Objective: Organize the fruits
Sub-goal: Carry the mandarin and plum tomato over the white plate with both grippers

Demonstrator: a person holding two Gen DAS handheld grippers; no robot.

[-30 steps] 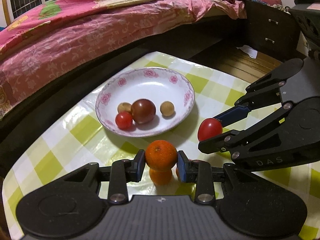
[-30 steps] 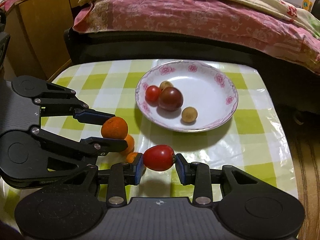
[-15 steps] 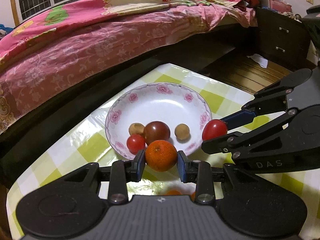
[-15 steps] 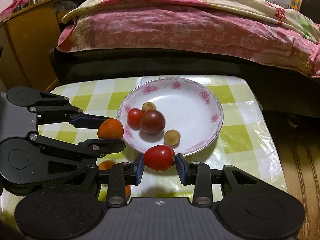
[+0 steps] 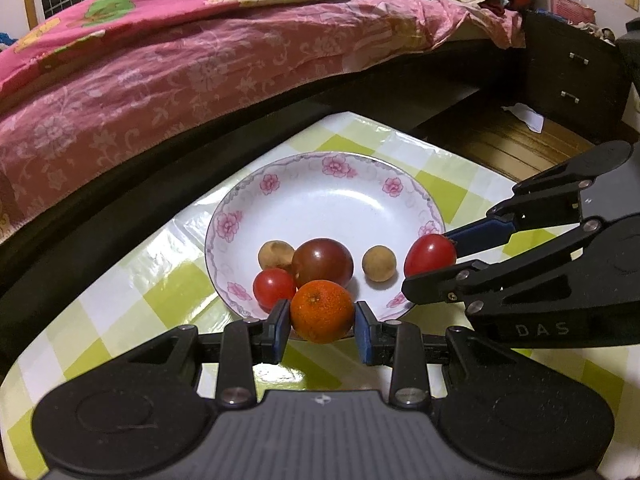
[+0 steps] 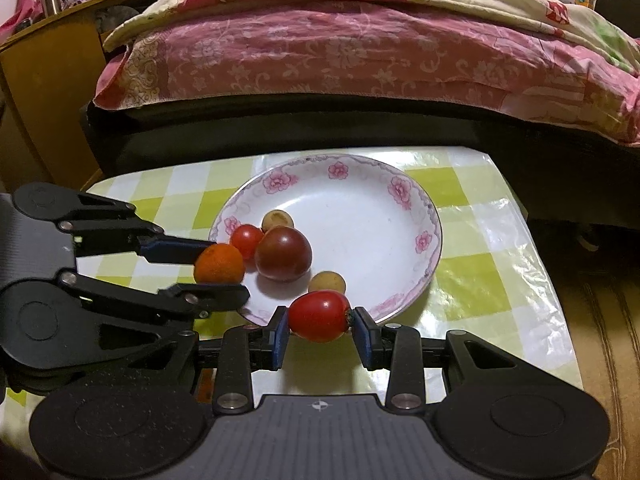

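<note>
A white floral plate (image 5: 344,200) (image 6: 360,200) sits on the green-checked table and holds a dark tomato (image 5: 322,262) (image 6: 283,254), a small red tomato (image 5: 274,287) (image 6: 247,240) and two tan round fruits (image 5: 379,263) (image 6: 326,282). My left gripper (image 5: 322,317) is shut on an orange mandarin (image 5: 322,312) (image 6: 219,263) over the plate's near rim. My right gripper (image 6: 319,317) is shut on a red tomato (image 6: 319,315) (image 5: 430,255) over the plate's near-right rim.
A bed with a pink floral quilt (image 5: 200,48) runs behind the table. A dark drawer cabinet (image 5: 576,80) stands at the right, a wooden cabinet (image 6: 48,92) at the left. An orange bit of fruit (image 6: 204,384) shows on the table under the right gripper.
Both grippers have moved forward from the table's open part to over the plate's near rim, each still holding its fruit. The mandarins left on the table dropped out of the left view.
</note>
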